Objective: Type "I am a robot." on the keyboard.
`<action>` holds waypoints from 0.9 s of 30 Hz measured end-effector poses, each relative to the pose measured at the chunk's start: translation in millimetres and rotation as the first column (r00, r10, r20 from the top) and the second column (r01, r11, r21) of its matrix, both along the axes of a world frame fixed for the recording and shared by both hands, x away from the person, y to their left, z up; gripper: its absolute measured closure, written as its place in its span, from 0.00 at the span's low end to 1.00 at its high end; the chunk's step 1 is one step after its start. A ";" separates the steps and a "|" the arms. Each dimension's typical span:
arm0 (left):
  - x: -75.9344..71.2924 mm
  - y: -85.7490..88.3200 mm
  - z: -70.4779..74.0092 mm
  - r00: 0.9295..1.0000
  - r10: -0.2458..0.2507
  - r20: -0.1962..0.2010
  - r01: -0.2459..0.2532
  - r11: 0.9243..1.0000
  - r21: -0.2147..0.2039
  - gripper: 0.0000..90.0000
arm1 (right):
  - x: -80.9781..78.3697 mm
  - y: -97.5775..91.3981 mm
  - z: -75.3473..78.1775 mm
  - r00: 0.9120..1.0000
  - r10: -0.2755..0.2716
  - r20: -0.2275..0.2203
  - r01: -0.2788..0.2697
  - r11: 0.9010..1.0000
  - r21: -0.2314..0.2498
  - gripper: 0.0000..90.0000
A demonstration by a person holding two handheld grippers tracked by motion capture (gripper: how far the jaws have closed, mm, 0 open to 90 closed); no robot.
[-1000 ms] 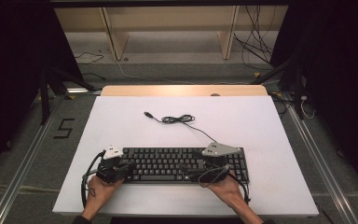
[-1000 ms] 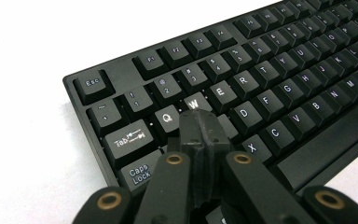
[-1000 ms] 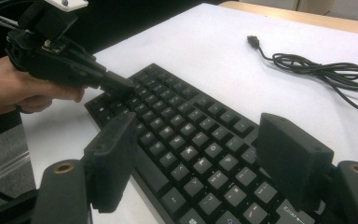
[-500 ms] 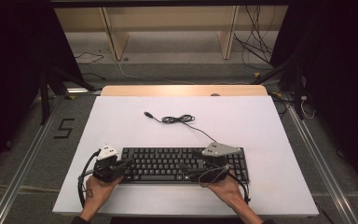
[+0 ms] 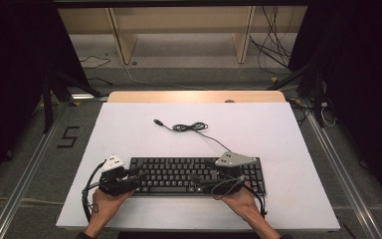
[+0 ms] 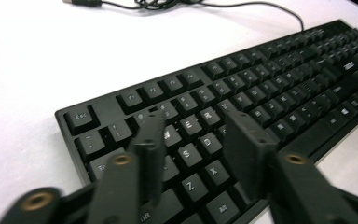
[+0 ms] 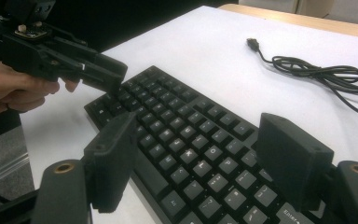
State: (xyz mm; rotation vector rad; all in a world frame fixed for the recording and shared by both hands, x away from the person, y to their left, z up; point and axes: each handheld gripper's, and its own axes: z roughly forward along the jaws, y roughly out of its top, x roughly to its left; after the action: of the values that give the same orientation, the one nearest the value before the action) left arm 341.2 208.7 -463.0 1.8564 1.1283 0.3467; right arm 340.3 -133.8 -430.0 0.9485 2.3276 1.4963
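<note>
Over a flat black plastic keyboard [image 5: 196, 175] near the white table's [image 5: 288, 139] front edge, the left gripper [image 6: 198, 140], jaws just opened and empty, and open right gripper [image 7: 205, 163] should press single keys squarely.

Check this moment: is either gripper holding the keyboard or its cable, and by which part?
Nothing is held. The left gripper, its jaws just opening, hangs open over the keyboard; the right gripper stands open over its other end.
</note>
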 end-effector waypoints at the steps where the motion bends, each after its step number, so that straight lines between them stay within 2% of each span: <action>1: -0.3 -0.1 0.3 1.000 0.000 0.003 0.000 1.000 -0.005 0.56 | 0.0 0.2 -0.1 1.000 0.000 0.000 0.000 1.000 0.001 0.34; 5: -2.1 -0.1 2.0 1.000 0.006 0.028 -0.005 0.999 -0.033 0.45 | 0.4 1.5 -0.6 1.000 0.004 -0.001 -0.004 1.000 0.003 0.34; 8: -4.1 0.9 3.9 0.999 0.003 0.044 -0.001 0.999 -0.051 0.42 | 0.3 3.4 -1.0 1.000 0.007 -0.002 -0.007 1.000 0.000 0.34; 22: -9.7 1.7 8.2 0.994 0.002 0.110 0.011 0.994 -0.113 0.31 | 1.0 13.5 -6.1 0.999 0.035 -0.015 -0.035 0.999 -0.010 0.36; 27: -11.8 2.9 10.1 0.991 0.014 0.135 0.003 0.992 -0.125 0.29 | 0.7 21.4 -9.9 0.997 0.067 -0.031 -0.068 0.998 -0.019 0.42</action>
State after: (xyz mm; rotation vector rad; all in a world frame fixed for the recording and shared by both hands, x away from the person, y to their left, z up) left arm 329.4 211.7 -452.9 1.6947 1.0386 0.3905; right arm 341.1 -112.5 -440.0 0.9019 2.4139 1.4910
